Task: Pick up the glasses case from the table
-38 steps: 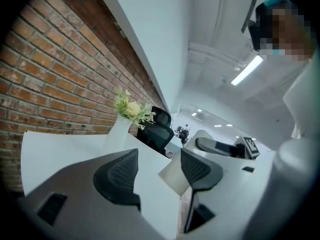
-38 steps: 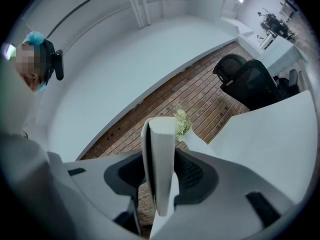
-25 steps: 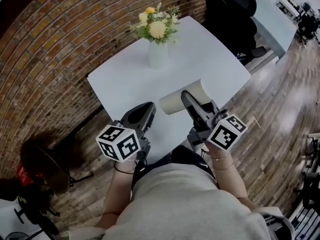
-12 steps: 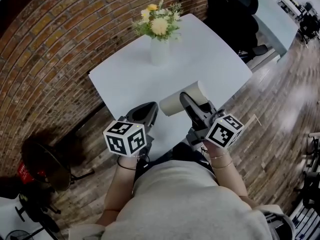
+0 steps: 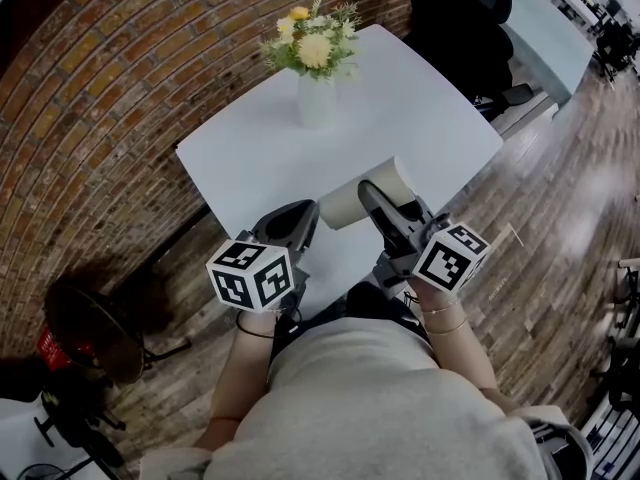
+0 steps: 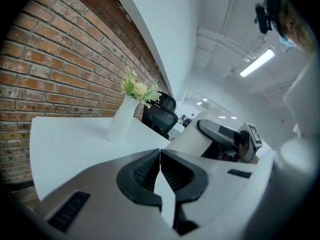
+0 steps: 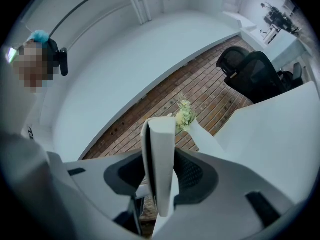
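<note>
The cream glasses case (image 5: 350, 205) is over the near part of the white table (image 5: 250, 158). My right gripper (image 5: 370, 194) is shut on it. In the right gripper view the case (image 7: 159, 159) stands on edge between the two dark pads (image 7: 192, 171), which press on both its sides. I cannot tell whether it still touches the table. My left gripper (image 5: 300, 215) is just to the left of the case, shut with nothing in it. Its jaws meet in the left gripper view (image 6: 160, 156). That view also shows the case (image 6: 190, 136) off to the right.
A white vase of yellow flowers (image 5: 317, 103) stands at the table's far side. A brick wall (image 5: 100, 118) runs along the left. A black office chair (image 5: 460, 28) and another pale table (image 5: 545, 43) are behind to the right. A dark stand (image 5: 90, 333) sits on the wooden floor, lower left.
The left gripper has shifted slightly to the right and stays shut. The right gripper keeps its hold on the case in the same place.
</note>
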A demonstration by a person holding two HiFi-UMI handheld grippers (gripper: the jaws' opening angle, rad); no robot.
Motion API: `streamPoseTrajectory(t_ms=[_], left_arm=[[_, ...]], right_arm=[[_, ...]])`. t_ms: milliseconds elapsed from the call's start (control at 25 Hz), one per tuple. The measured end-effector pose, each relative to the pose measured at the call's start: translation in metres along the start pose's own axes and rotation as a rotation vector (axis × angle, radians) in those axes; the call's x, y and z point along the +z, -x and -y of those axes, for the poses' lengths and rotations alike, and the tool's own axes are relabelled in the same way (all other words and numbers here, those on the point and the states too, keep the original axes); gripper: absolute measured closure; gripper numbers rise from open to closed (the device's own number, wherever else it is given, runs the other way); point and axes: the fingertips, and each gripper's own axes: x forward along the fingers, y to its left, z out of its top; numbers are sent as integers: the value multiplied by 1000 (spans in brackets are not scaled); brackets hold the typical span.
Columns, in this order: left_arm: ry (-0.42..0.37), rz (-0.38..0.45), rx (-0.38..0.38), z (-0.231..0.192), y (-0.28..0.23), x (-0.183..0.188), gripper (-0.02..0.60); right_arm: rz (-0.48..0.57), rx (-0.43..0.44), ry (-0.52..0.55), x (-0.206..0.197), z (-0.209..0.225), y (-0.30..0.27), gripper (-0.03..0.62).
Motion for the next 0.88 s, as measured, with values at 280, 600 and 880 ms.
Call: streamPoseTrajectory(t_ms=[280, 600, 880], left_arm=[[4, 7, 4, 0, -1, 2, 572], [31, 25, 24, -5, 3, 2, 572], [55, 20, 18, -5, 1, -1, 572]], right_arm=[[4, -4, 3, 1, 1, 2, 439], [-4, -15, 9, -3, 1, 3, 439], [0, -25, -9, -5, 7, 4, 439]])
